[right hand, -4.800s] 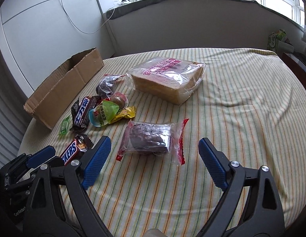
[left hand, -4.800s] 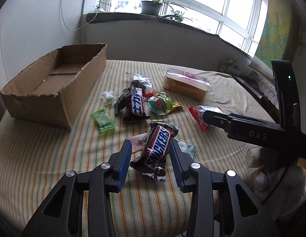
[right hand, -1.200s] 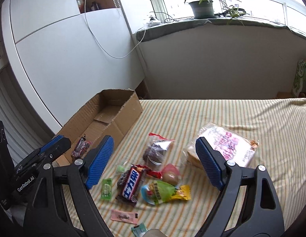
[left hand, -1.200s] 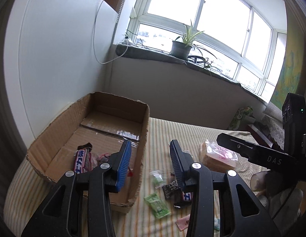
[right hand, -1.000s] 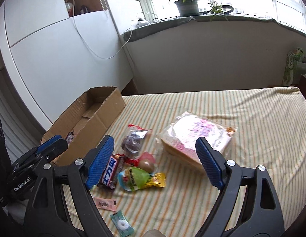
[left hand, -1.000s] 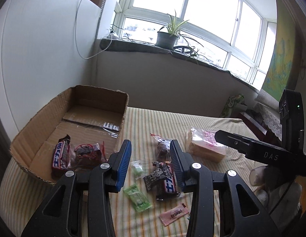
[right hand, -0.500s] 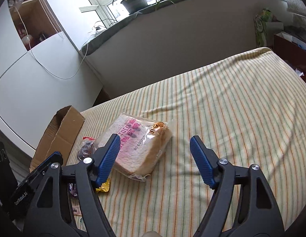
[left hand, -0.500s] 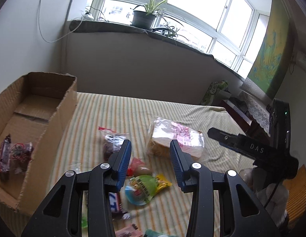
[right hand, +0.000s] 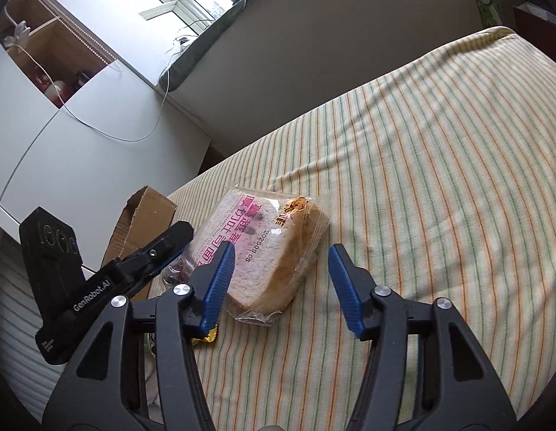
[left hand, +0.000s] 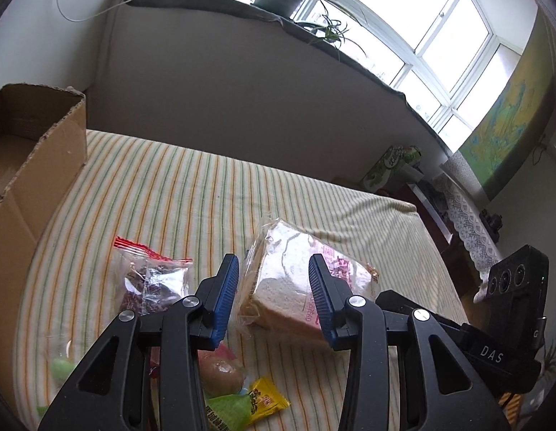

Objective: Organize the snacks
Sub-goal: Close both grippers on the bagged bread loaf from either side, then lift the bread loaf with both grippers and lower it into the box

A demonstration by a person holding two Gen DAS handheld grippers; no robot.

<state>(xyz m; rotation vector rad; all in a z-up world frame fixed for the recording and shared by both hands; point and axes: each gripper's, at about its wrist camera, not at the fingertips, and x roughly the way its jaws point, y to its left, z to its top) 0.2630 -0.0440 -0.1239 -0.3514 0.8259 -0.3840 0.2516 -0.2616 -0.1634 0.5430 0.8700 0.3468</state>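
Observation:
A clear bag of sliced bread (left hand: 288, 287) with pink print lies on the striped cloth; it also shows in the right wrist view (right hand: 274, 248). My left gripper (left hand: 274, 269) is open and empty, its blue pads either side of the bread's near end, above it. My right gripper (right hand: 281, 255) is open and empty, also straddling the bread from the other side. A cardboard box (left hand: 30, 172) stands at the left. A clear bag of dark snacks with a red edge (left hand: 152, 280) lies left of the bread.
Small snacks lie near the left gripper: a round brownish sweet (left hand: 220, 373), a green and yellow packet (left hand: 249, 406), a green candy (left hand: 60, 368). The bed's right edge meets a dark cabinet (left hand: 432, 208). The striped cloth (right hand: 439, 179) stretches right of the bread.
Both grippers have swung right from the box and dropped closer to the bread bag. The Snickers bar the left gripper held earlier now lies in the box.

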